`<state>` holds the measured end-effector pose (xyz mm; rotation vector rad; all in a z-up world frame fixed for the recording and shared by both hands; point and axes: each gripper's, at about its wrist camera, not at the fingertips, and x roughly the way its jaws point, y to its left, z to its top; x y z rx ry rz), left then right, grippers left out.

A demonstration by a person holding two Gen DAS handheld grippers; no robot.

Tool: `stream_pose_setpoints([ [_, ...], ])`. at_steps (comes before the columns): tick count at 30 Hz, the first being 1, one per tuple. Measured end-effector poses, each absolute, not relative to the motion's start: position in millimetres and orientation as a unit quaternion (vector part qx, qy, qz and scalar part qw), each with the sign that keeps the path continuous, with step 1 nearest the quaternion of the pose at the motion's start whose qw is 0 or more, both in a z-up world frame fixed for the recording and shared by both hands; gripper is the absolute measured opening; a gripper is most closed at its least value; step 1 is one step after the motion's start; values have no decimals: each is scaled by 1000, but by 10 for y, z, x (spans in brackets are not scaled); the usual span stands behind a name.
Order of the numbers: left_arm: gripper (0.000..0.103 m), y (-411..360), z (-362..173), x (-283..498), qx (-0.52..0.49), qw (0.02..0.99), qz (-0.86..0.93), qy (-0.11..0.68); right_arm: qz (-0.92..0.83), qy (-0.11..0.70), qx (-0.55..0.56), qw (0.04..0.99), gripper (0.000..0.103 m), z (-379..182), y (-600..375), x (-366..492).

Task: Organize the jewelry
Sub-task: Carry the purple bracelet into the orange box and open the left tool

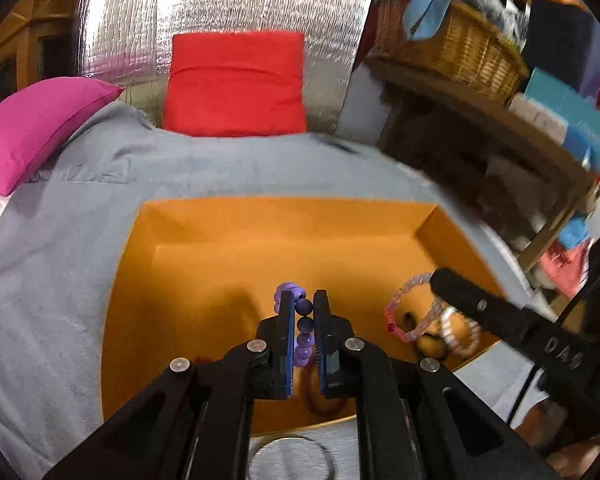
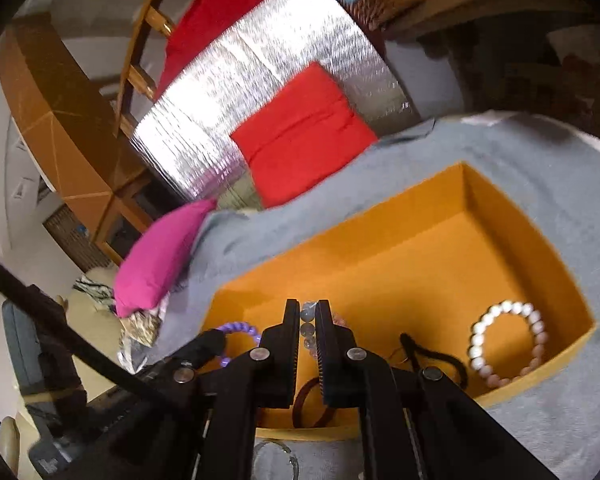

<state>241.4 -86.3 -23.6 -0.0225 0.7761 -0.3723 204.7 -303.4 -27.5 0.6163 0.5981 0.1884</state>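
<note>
A grey cloth (image 1: 60,300) covers the work surface, and an open orange box (image 1: 228,256) sits on it, seen from above by both wrist cameras.

Above the box, the left gripper (image 1: 303,304) has its jaws nearly closed on a bracelet of round purple beads (image 1: 305,322), pinching the strand so the beads line up between the two black fingers. The right gripper (image 2: 308,312) is likewise closed, on a bracelet of pale, glassy beads (image 2: 308,326) caught between its fingers; from the left camera this bracelet shows as a pink and clear loop (image 1: 412,308) hanging at the right gripper's tip.

Inside the box, a white and pink bead bracelet (image 2: 508,344) lies flat on the floor near the right wall. Just beside it is a black cord (image 2: 432,354), and a dark reddish-brown ring of beads (image 2: 312,404) lies near the front wall, partly hidden under the right gripper.

A round clear glass rim (image 1: 288,456) sits on the cloth just in front of the box.

Further out, a red cushion (image 1: 236,84) leans against a silver foil panel (image 1: 220,8) behind the cloth, with a magenta cushion (image 1: 32,128) at the cloth's left edge. A wicker basket (image 1: 460,48) stands on a wooden shelf to the right.
</note>
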Motion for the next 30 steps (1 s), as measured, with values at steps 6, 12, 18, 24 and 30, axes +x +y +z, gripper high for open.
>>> stream_pose_setpoints([
  [6,9,-922,-394,2402,41,913,-134,383,79,307,306,897,9,-423,-3041,2146],
  [12,10,-939,-413,2347,67,915,-122,379,70,320,306,894,9,-491,-3043,2154],
  [18,10,-949,-422,2297,77,915,-115,378,68,327,301,893,9,-501,-3010,2149],
  [24,10,-958,-432,2306,81,914,-110,382,61,330,304,892,11,-513,-3017,2138],
  [30,10,-958,-441,2303,92,914,-97,383,57,331,309,890,11,-503,-3025,2120],
])
